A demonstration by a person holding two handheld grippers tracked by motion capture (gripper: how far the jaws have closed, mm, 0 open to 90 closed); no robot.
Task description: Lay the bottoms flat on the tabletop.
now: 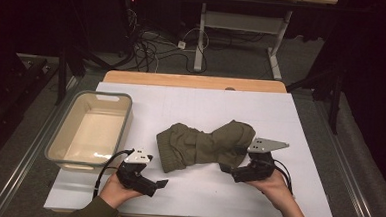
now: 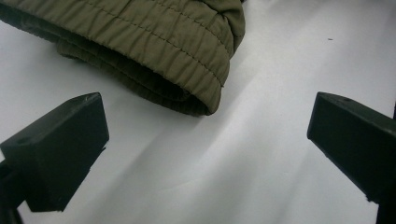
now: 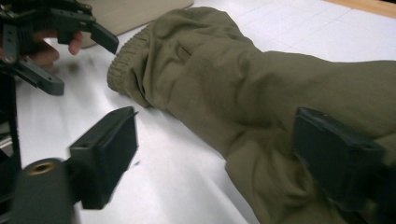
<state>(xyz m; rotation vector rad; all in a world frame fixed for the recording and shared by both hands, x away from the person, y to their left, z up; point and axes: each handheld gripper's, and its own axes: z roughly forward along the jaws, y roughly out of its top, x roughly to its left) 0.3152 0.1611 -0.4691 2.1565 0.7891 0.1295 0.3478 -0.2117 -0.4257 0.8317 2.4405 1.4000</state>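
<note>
An olive-green padded garment (image 1: 204, 144) lies crumpled in the middle of the white table top (image 1: 206, 101). My left gripper (image 1: 159, 184) rests low at the front left, a short way from the garment's ribbed cuff (image 2: 187, 93). Its jaws stand open over bare table (image 2: 205, 116). My right gripper (image 1: 228, 170) is at the garment's right end. In the right gripper view its jaws (image 3: 217, 121) stand wide, one over the table and one against the olive fabric (image 3: 243, 84), with a fold between them and no pinch. The left gripper (image 3: 81, 65) shows farther off there.
A beige plastic bin (image 1: 59, 141) with a grey rim stands at the table's left side, with nothing inside it. A wooden table edge (image 1: 192, 81) runs along the back. Cables and desk legs lie on the dark floor behind.
</note>
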